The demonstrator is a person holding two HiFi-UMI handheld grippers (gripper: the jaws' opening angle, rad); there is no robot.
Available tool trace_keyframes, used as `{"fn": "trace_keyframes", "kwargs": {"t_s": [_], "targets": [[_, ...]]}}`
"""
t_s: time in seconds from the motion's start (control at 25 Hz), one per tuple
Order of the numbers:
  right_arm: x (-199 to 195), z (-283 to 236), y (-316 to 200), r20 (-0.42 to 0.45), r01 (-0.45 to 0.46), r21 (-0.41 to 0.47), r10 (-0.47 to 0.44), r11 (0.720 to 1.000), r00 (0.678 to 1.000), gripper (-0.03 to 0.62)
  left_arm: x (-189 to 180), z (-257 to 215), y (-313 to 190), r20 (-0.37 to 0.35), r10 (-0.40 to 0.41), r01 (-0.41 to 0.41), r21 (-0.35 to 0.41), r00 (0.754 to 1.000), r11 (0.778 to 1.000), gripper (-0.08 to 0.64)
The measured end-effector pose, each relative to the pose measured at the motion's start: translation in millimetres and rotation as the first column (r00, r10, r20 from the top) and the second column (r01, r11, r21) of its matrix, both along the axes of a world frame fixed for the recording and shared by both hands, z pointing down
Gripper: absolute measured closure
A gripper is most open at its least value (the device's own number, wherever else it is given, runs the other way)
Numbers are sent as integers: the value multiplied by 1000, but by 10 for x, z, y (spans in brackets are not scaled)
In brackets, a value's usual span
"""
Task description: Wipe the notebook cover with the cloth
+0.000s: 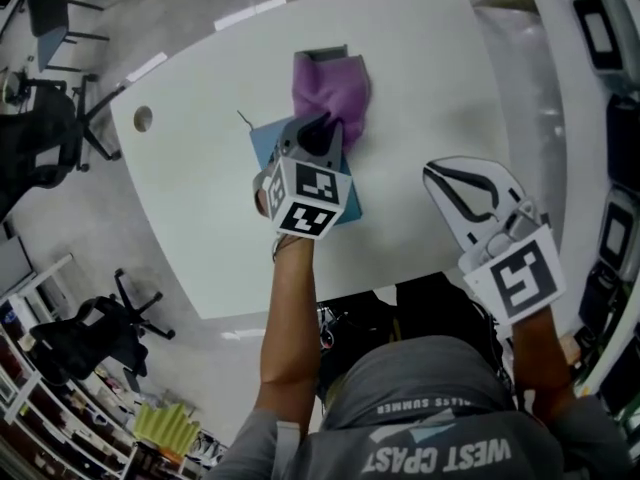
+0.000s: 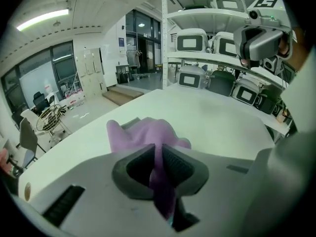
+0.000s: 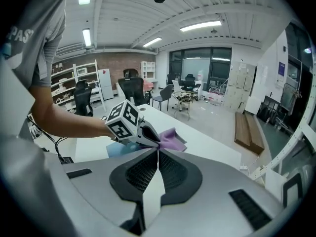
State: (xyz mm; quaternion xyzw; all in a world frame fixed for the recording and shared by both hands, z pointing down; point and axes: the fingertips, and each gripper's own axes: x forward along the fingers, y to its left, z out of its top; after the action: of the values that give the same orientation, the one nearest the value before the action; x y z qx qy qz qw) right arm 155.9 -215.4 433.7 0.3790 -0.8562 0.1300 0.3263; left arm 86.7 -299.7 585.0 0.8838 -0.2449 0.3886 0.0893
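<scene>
A blue notebook [image 1: 264, 144] lies flat on the white table [image 1: 200, 218], mostly hidden under my left gripper [image 1: 326, 128]. That gripper is shut on a purple cloth [image 1: 330, 86], which bunches up just beyond the notebook's far edge. In the left gripper view a fold of the cloth [image 2: 146, 132] runs down between the dark pads [image 2: 178, 165]. My right gripper [image 1: 434, 174] hovers over bare table to the right, shut with nothing in it. From the right gripper view, the right gripper [image 3: 158, 153] faces the cloth [image 3: 173, 140], the notebook [image 3: 117, 150] and the left gripper's marker cube [image 3: 123, 121].
A grey flat object [image 1: 326, 52] lies behind the cloth, and a thin dark stick [image 1: 243, 119] lies left of the notebook. The table has a round hole [image 1: 143, 118] near its left edge. Office chairs [image 1: 45, 138] stand left; shelves with devices [image 2: 217, 43] stand right.
</scene>
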Motion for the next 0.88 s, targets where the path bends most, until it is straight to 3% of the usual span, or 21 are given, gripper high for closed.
{"fn": "trace_keyframes", "kwargs": {"t_s": [0.24, 0.4, 0.68, 0.88], "targets": [[98, 3, 51, 3, -10, 0, 10, 1000, 1000, 560, 108, 1, 87, -8, 15, -15, 3, 1000, 1000, 514], [-62, 1, -27, -3, 24, 4, -24, 1000, 1000, 560, -280, 24, 47, 28, -27, 27, 8, 999, 1000, 514], [-571, 34, -124, 0, 119, -2, -119, 993, 993, 560, -1232, 71, 69, 74, -172, 172, 11, 982, 985, 514], [-730, -12, -183, 7, 141, 9, -141, 990, 990, 560, -1266, 49, 126, 88, -165, 165, 15, 982, 986, 514]]}}
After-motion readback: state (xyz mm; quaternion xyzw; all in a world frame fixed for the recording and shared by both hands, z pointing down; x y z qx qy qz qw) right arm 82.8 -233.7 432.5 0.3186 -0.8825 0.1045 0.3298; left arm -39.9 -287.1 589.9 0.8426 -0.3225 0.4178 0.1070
